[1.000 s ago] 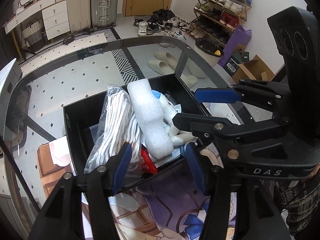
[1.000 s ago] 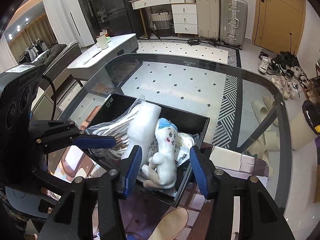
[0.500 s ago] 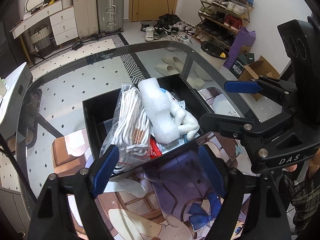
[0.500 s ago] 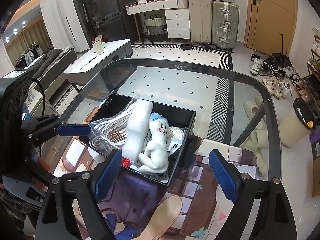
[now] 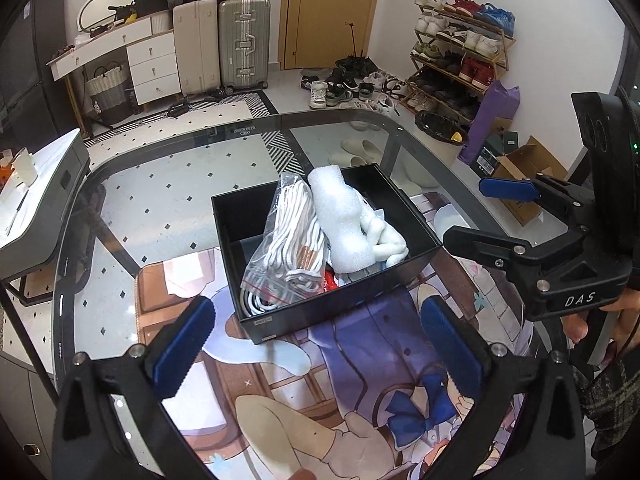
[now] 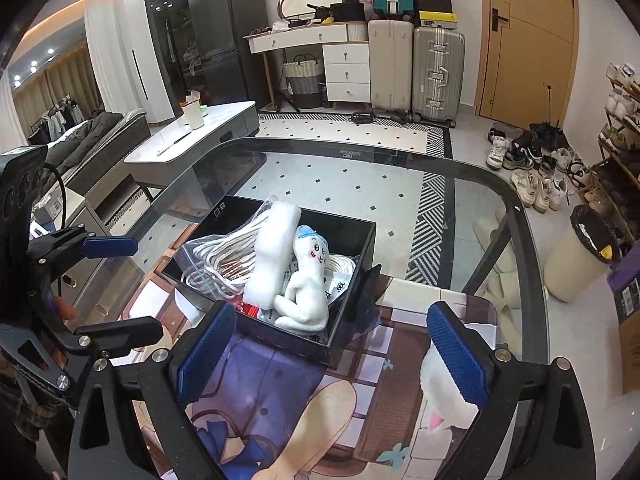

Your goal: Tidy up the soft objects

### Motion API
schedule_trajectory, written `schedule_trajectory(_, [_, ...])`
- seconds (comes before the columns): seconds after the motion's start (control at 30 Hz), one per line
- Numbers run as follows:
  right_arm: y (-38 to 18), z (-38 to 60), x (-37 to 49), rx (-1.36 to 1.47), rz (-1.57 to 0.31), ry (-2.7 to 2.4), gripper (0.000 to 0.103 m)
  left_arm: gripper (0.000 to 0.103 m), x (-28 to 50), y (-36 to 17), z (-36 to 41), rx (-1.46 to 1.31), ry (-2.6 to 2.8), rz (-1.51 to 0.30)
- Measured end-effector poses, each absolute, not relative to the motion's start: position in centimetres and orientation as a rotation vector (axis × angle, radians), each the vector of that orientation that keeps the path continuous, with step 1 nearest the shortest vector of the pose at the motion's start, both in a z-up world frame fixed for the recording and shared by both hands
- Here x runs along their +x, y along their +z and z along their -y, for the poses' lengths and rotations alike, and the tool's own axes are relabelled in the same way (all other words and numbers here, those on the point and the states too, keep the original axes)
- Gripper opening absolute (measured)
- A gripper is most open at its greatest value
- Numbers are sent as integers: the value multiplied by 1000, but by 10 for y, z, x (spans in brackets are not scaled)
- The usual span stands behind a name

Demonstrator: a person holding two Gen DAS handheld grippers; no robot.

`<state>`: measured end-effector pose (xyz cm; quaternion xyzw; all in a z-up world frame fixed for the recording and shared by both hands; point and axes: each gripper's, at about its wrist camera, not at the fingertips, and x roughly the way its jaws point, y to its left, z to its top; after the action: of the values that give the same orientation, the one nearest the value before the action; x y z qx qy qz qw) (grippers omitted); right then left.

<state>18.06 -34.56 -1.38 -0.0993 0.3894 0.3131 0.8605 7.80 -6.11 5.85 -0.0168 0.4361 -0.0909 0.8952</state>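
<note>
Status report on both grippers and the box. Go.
Left gripper open, empty. Right gripper open, empty. Plush toy, foam roll and bagged cords inside black box. Nothing between fingers and box.

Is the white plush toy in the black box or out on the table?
In. The plush toy lies inside the box, leaning against the foam roll.

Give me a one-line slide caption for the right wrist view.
Open right gripper hovers above the printed mat, facing a black box holding a white plush, foam roll and bagged cord.
</note>
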Motion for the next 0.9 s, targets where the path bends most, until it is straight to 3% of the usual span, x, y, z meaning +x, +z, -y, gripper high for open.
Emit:
schedule_trajectory(0.3, [-17, 348, 163, -258, -703, 615, 99, 103, 60, 54, 53, -28, -131, -835])
schedule_trajectory(0.9, [-46, 365, 156, -139, -647, 616, 99, 103, 38, 27, 37, -94, -61, -716])
